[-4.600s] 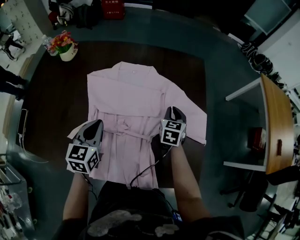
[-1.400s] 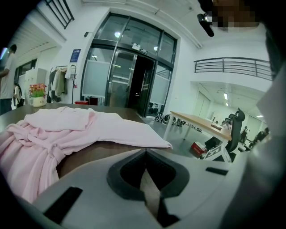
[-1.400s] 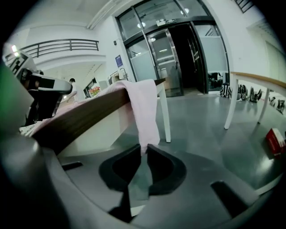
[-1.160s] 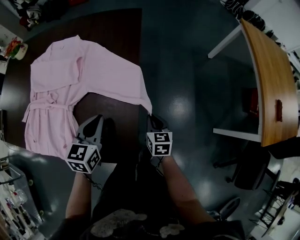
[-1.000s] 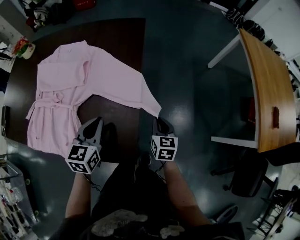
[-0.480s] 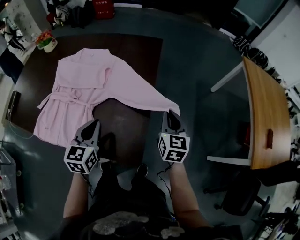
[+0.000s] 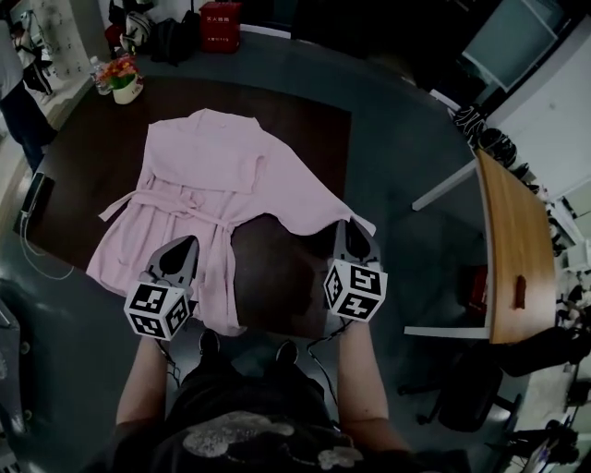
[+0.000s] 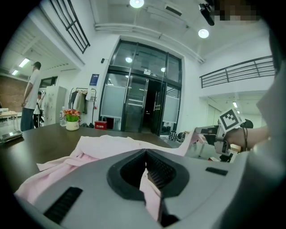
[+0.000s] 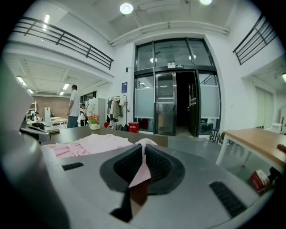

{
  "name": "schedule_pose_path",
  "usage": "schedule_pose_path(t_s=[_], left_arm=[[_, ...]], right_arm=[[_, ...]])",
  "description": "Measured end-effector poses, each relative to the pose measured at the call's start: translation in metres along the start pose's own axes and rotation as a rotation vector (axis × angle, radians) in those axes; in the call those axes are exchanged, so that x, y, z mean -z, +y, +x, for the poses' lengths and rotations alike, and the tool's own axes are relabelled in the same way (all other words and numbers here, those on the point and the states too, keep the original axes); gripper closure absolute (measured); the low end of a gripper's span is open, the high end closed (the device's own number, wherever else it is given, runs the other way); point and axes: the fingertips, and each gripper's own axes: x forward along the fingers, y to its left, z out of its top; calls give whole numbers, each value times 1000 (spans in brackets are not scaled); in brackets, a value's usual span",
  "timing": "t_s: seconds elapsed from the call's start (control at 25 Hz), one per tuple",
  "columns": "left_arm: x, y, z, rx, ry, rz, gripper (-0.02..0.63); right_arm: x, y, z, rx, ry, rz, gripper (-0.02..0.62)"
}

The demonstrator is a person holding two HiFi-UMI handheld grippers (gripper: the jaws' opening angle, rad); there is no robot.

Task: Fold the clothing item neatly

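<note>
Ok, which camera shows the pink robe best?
The head view: the pink robe lies spread across the table, belt and sleeve visible. The left gripper view shows a low heap and cloth pinched by the left gripper; the right gripper view, the right gripper pinching a sleeve end.

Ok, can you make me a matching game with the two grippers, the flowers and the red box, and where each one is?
Things:
1. left gripper
2. right gripper
3. flowers
4. red box

Places or states:
A. past the far edge of the dark table
B. shut on the sleeve end of the pink robe
C. on the far left corner of the dark table
D. shut on the lower part of the pink robe

Pairs: 1-D, 2-B, 3-C, 4-A.
</note>
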Motion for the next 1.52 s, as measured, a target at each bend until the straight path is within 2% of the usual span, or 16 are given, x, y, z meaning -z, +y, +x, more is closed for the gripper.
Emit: schedule_pose_path(t_s=[0.28, 0.44, 0.56, 0.8, 0.92, 1.0, 1.24, 1.52], left_arm=[[-3, 75, -23, 56, 8, 3, 595], [-4, 100, -29, 96, 28, 19, 595], [-3, 112, -28, 97, 40, 24, 595], [-8, 115, -22, 61, 33, 19, 595], [-13, 117, -24, 34, 42, 29, 595], [-20, 123, -25, 3, 32, 32, 595], [-28, 149, -23, -33, 26, 56, 595], [-33, 210, -4, 11, 25, 49, 595]], right_arm=[[-11, 64, 26, 57, 28, -49, 578], [-5, 80, 27, 111, 52, -16, 578], [3, 86, 27, 120, 74, -6, 578], [2, 84, 45, 83, 62, 9, 578], [-8, 81, 55, 69, 40, 33, 578], [-22, 85, 66, 36, 18, 11, 578], [-52, 118, 94, -50, -22, -52, 578], [-74, 175, 131, -52, -32, -95, 578]])
